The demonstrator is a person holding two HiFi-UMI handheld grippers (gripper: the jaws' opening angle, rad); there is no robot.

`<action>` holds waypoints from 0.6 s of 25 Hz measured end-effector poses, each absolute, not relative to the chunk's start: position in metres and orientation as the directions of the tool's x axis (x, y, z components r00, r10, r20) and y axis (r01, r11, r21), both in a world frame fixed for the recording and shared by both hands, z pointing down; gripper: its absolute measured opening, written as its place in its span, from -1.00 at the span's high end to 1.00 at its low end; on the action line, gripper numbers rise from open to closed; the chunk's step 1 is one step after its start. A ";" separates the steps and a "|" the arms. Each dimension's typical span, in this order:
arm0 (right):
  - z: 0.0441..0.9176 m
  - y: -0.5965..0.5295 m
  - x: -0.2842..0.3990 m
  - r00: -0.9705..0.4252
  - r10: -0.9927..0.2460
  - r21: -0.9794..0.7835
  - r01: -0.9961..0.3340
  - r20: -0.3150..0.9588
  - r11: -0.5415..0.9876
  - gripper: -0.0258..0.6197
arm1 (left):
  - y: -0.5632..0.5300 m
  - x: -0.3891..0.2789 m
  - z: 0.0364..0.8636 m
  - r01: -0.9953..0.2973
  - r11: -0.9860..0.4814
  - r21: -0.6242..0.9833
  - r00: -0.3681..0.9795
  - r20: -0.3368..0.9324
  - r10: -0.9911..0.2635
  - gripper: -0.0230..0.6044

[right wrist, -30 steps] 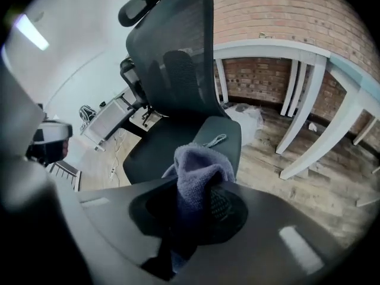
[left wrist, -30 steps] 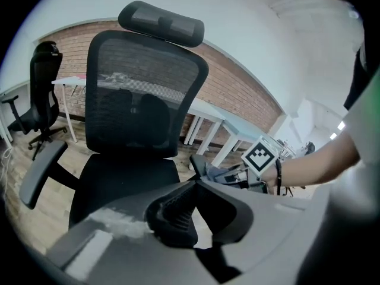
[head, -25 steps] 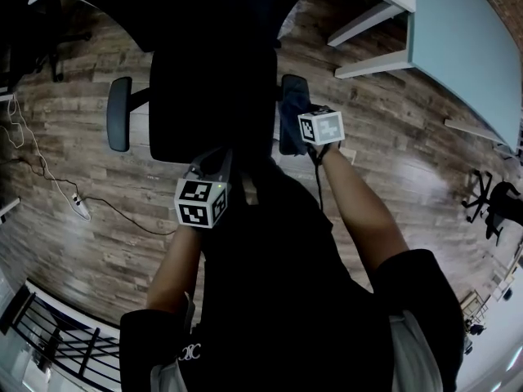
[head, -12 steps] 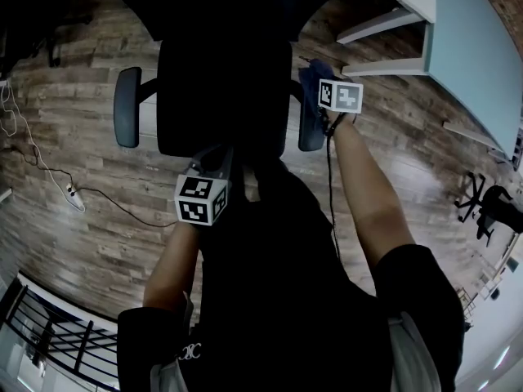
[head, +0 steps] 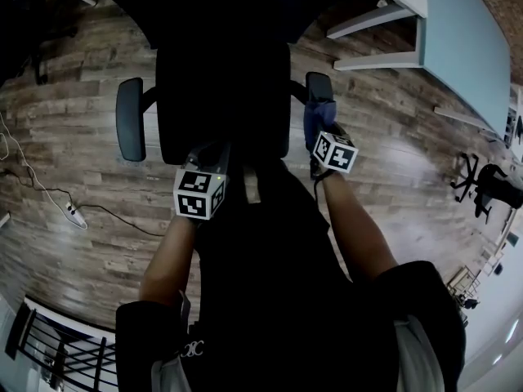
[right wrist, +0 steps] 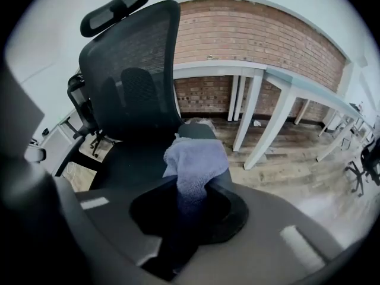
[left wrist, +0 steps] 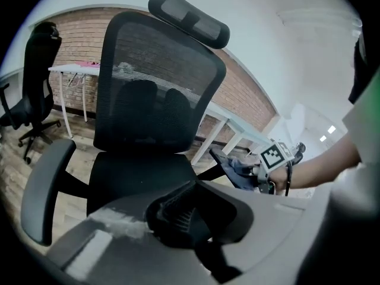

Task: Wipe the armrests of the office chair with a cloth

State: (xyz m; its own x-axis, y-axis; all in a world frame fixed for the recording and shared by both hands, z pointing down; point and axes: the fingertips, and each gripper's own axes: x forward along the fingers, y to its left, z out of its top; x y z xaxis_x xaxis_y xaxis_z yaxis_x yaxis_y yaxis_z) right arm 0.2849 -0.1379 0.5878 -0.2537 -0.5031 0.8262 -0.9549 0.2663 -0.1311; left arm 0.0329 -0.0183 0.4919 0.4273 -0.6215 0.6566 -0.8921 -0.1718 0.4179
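One blue-grey cloth lies bunched on the near end of the right-hand armrest of the black office chair, covering most of the pad, with only the far tip left bare. The right gripper has its jaws clamped on the cloth's near edge, and the fabric spills forward out of them onto the pad. The left-hand armrest is bare. The left gripper hangs over the near edge of the seat, between the two armrests and touching neither. Its jaws look drawn together with nothing between them. The chair faces the person, its mesh back and headrest upright on the far side. Wood-plank floor spreads all round, with a thin cable trailing across it at the left. White desks stand at the far right against a brick wall. Another black chair stands off at the far left.
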 end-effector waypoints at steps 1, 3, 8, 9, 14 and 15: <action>0.587 -0.126 0.284 -0.253 -0.503 -0.139 -0.957 0.826 0.253 0.73 | -0.020 0.030 0.492 -0.891 -0.181 0.417 0.433 0.656 -0.619 0.91; 0.583 -0.103 0.275 -0.273 -0.505 -0.166 -0.955 0.819 0.247 0.74 | -0.024 0.022 0.493 -0.887 -0.199 0.416 0.444 0.654 -0.613 0.91; 0.575 -0.080 0.226 -0.313 -0.584 -0.304 -0.946 0.749 0.116 0.74 | -0.031 0.000 0.498 -0.884 -0.225 0.410 0.457 0.653 -0.604 0.91; 0.579 -0.084 0.222 -0.285 -0.617 -0.347 -0.938 0.733 0.021 0.74 | -0.031 -0.005 0.500 -0.884 -0.225 0.411 0.457 0.656 -0.601 0.91; 0.605 -0.108 0.212 -0.089 -0.713 -0.456 -0.822 0.696 -0.343 0.74 | -0.023 -0.028 0.510 -0.882 -0.237 0.407 0.466 0.680 -0.566 0.91; 0.609 -0.112 0.209 -0.057 -0.720 -0.457 -0.806 0.691 -0.375 0.74 | -0.020 -0.031 0.512 -0.881 -0.246 0.405 0.470 0.688 -0.552 0.91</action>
